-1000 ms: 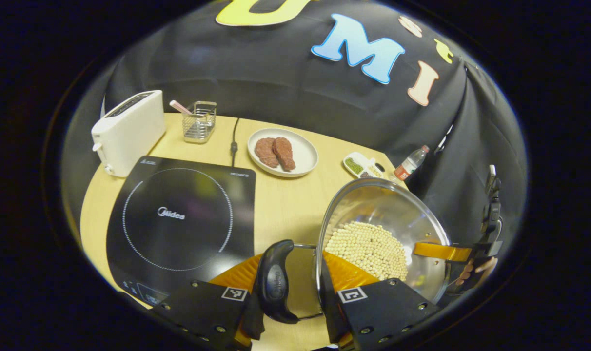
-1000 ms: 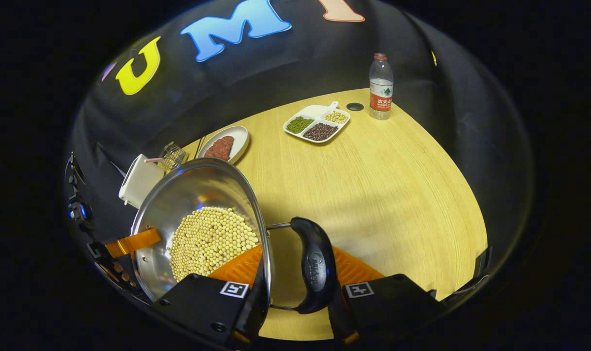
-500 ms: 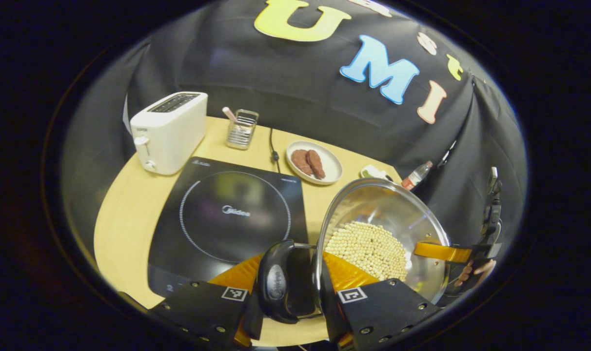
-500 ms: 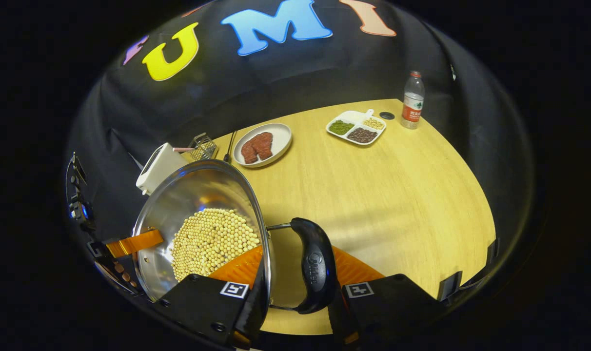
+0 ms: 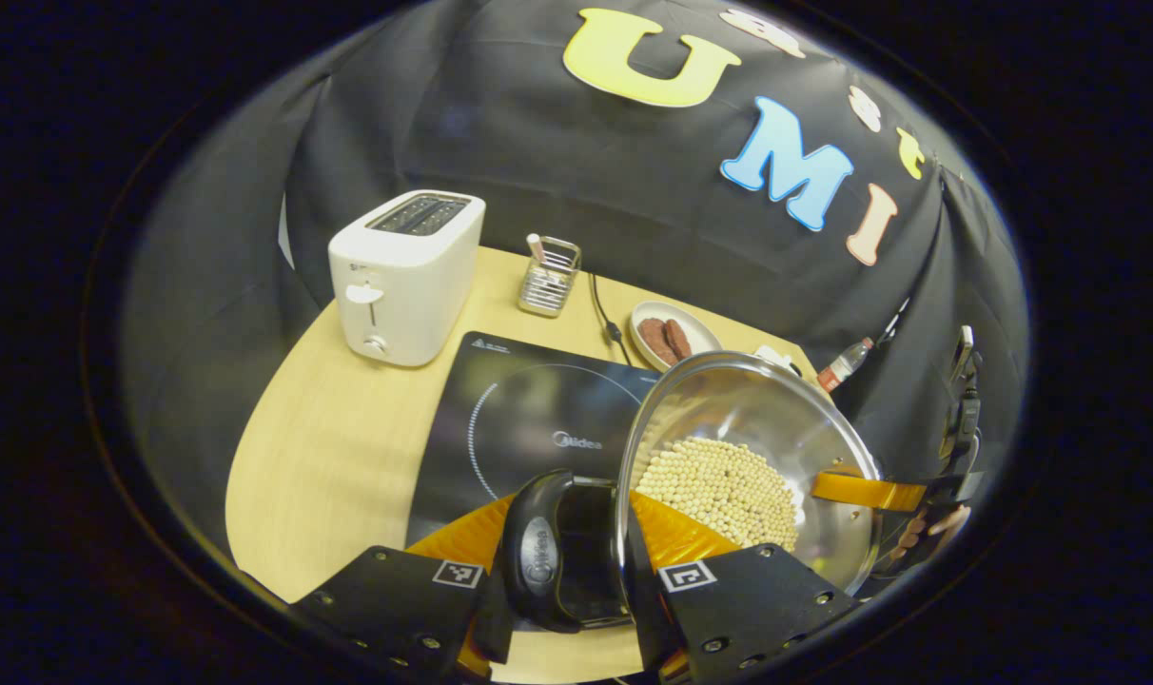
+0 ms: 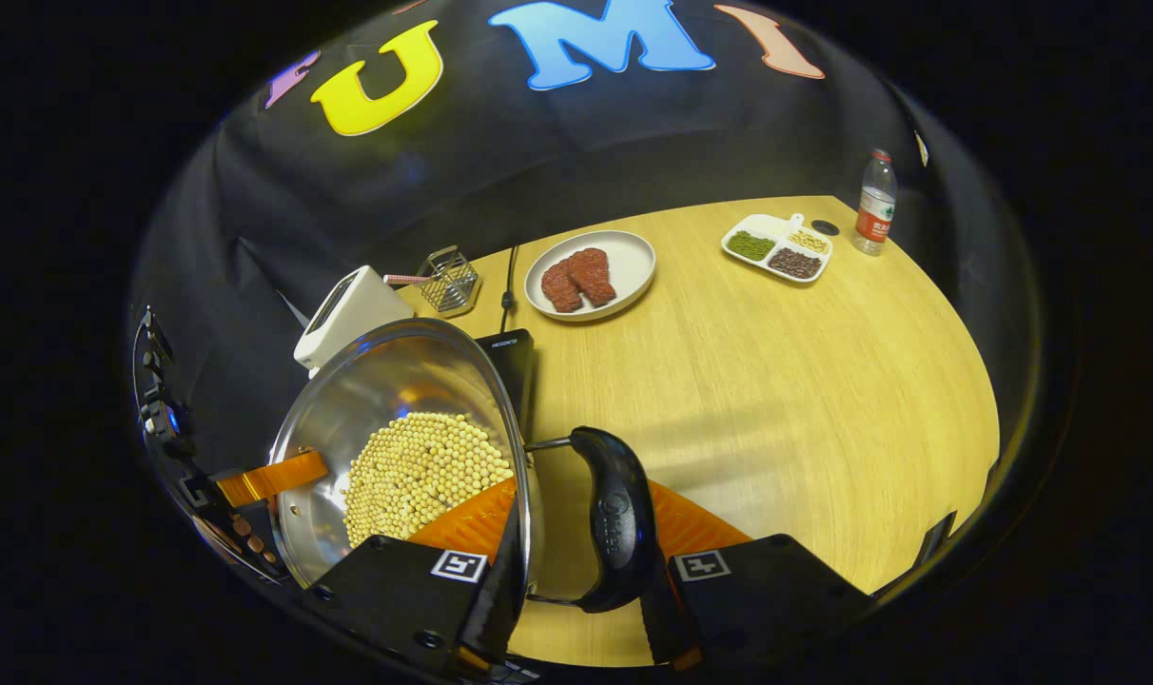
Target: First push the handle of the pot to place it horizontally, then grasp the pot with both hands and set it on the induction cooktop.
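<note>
Wooden bench (image 6: 786,381) is carrying a cooktop (image 5: 510,428), toaster (image 5: 400,276) and plate (image 6: 591,276). Over the cooktop's edge, the pot (image 5: 748,457) is being held by its side handles, pinched by the left gripper (image 5: 576,580) and right gripper (image 6: 576,580) fingers.

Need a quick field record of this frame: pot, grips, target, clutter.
pot: steel pot with pale beans, carried
left hand-held gripper: shut on the pot's left side handle
right hand-held gripper: shut on the right side handle
target: induction cooktop, pot partly over it
clutter: toaster, plate of meat, divided dish, bottle
</note>
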Demonstrator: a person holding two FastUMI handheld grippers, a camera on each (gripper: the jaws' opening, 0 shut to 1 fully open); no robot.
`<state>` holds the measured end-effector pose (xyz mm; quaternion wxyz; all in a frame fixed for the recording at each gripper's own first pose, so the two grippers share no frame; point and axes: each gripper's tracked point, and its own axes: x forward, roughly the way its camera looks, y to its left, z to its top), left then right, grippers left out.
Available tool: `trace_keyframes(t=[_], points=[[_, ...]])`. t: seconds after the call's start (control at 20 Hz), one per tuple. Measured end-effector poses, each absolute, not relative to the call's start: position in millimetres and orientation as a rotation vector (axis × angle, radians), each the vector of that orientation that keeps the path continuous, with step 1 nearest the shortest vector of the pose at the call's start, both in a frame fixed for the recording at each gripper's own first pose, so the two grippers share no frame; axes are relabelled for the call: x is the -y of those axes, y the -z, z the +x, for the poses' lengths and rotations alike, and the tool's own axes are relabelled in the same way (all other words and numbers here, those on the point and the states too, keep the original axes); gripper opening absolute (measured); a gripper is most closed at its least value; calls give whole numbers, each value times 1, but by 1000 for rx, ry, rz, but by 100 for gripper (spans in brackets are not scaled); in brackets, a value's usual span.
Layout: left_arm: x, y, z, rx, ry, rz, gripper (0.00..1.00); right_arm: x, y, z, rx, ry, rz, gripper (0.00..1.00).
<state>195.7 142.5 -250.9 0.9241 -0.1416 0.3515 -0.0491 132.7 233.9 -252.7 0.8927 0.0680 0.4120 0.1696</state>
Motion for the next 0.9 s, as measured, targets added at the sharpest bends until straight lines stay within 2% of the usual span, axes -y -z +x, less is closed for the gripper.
trace_keyframes(t=[0.1,0.15,0.45,0.5,0.55,0.75,0.8,0.85,0.9], points=[[-157,256,204,-713,88,-299,55,-251,256,143,-850,-368,140,54],[-165,257,207,-710,83,-302,52,-259,257,148,-845,-374,137,54],[-198,271,246,-677,82,-278,52,-295,274,178,-838,-374,158,53],[-201,275,253,-670,82,-278,55,-300,277,184,-831,-370,156,53],[-205,280,260,-666,84,-273,52,-304,280,190,-828,-365,160,53],[-219,296,283,-666,85,-268,52,-320,291,208,-830,-351,191,53],[-220,299,289,-668,87,-268,52,-323,295,212,-831,-347,195,57],[-223,301,292,-671,88,-267,48,-326,298,215,-832,-344,198,53],[-228,303,295,-672,90,-264,48,-329,301,215,-834,-342,199,57]])
